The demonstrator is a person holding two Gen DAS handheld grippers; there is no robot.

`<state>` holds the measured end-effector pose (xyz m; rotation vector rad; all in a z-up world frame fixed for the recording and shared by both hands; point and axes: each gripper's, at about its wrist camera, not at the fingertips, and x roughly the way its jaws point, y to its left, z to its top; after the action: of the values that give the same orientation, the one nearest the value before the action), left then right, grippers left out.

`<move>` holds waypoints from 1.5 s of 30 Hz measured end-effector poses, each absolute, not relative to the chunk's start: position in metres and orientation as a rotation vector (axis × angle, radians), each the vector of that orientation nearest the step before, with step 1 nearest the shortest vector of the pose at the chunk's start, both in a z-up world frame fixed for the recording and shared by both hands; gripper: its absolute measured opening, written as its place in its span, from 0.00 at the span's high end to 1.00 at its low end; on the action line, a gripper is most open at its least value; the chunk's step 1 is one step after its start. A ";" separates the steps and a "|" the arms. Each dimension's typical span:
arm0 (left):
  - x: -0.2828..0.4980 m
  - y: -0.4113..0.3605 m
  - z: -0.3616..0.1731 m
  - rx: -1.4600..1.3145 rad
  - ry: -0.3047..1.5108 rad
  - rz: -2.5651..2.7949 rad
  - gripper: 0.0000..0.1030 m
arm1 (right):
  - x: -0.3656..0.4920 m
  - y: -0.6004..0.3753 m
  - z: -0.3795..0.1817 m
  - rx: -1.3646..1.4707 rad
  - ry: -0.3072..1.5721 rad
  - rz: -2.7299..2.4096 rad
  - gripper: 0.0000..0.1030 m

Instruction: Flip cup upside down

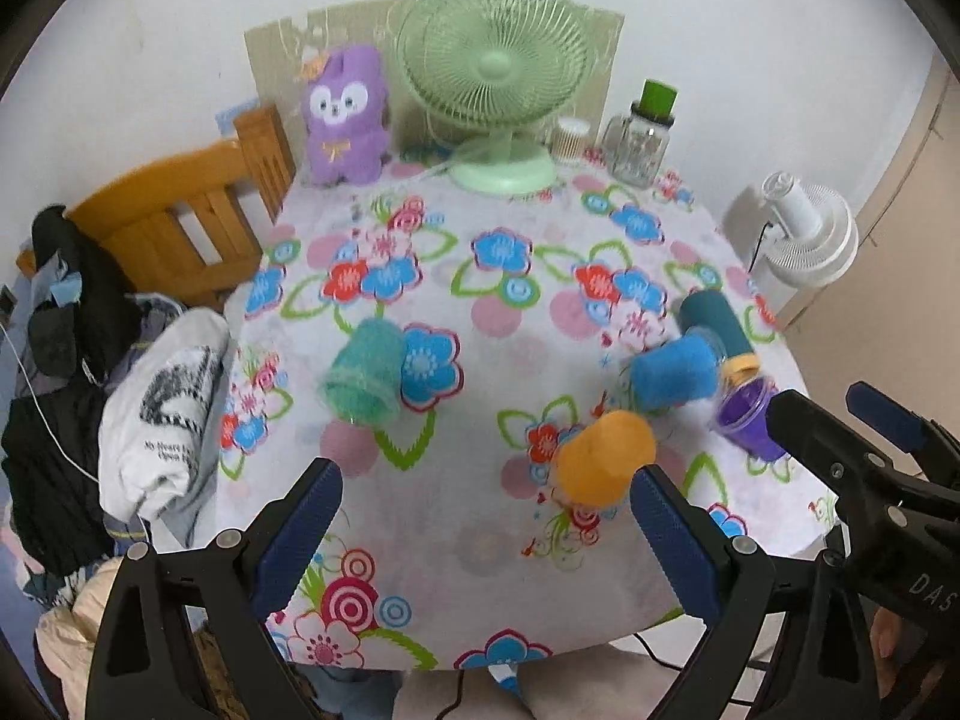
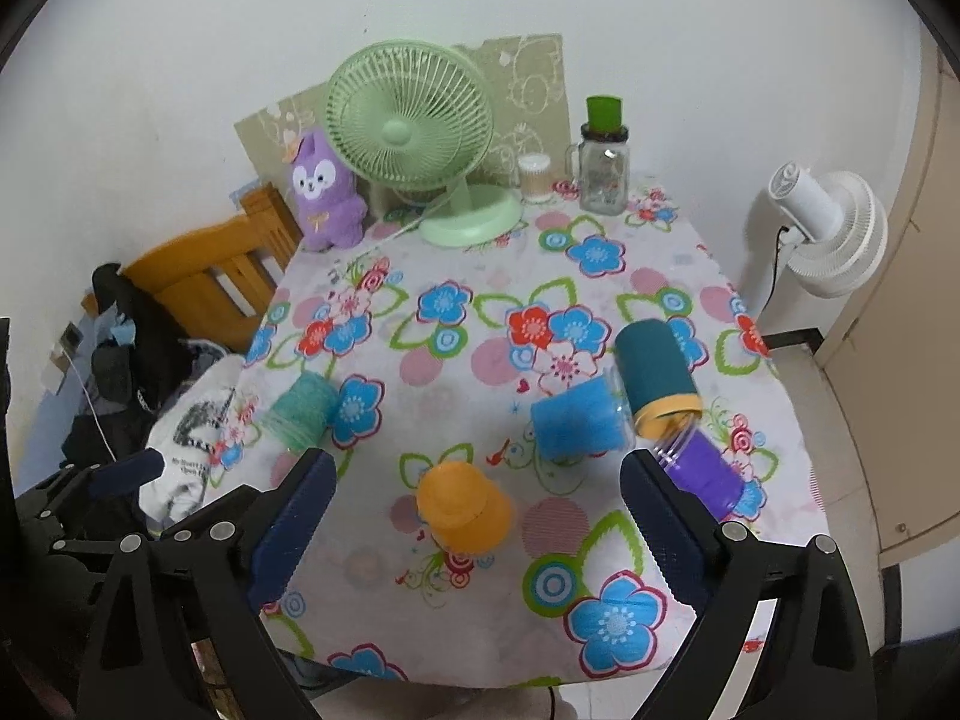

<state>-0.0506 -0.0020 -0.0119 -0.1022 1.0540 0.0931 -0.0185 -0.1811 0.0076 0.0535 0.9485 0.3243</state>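
Note:
Several cups lie on the flowered tablecloth [image 1: 480, 312]. A teal cup [image 1: 363, 379] lies on its side at the left, also in the right wrist view [image 2: 300, 411]. An orange cup [image 1: 603, 462] stands upside down near the front [image 2: 465, 504]. A blue cup [image 1: 675, 373] [image 2: 579, 420], a dark teal cup with a yellow rim [image 1: 717, 324] [image 2: 654, 375] and a purple cup [image 1: 750, 417] [image 2: 705, 474] lie together at the right. My left gripper [image 1: 486, 516] is open and empty above the front edge. My right gripper [image 2: 477, 516] is open and empty, and shows at the right of the left wrist view [image 1: 840, 420].
A green desk fan [image 1: 495, 78], a purple plush toy [image 1: 345, 114], a glass jar with a green lid [image 1: 639, 138] and a small container [image 1: 570, 138] stand at the back. A wooden chair [image 1: 180, 222] with clothes is at the left, a white fan [image 1: 804, 228] at the right.

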 end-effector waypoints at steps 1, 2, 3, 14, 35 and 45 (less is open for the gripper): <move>-0.050 -0.004 -0.008 -0.097 1.045 0.093 0.04 | -0.019 -0.183 0.011 0.054 0.944 0.318 0.06; -0.050 -0.006 -0.004 -0.093 1.037 0.090 0.04 | -0.018 -0.184 0.014 0.054 0.938 0.314 0.06; -0.050 -0.008 -0.001 -0.093 1.027 0.086 0.03 | -0.019 -0.185 0.017 0.053 0.930 0.308 0.06; -0.049 -0.012 0.015 -0.104 0.981 0.080 0.00 | -0.014 -0.197 0.030 0.065 0.893 0.291 0.05; -0.043 -0.016 0.018 -0.115 0.977 0.080 0.00 | -0.007 -0.203 0.034 0.065 0.885 0.291 0.05; -0.044 -0.017 0.016 -0.119 0.979 0.089 0.00 | -0.006 -0.202 0.033 0.061 0.892 0.292 0.05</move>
<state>-0.0441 -0.0171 0.0161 -0.1193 0.9792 0.0888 -0.0056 -0.2024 0.0332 0.0614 0.8921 0.2918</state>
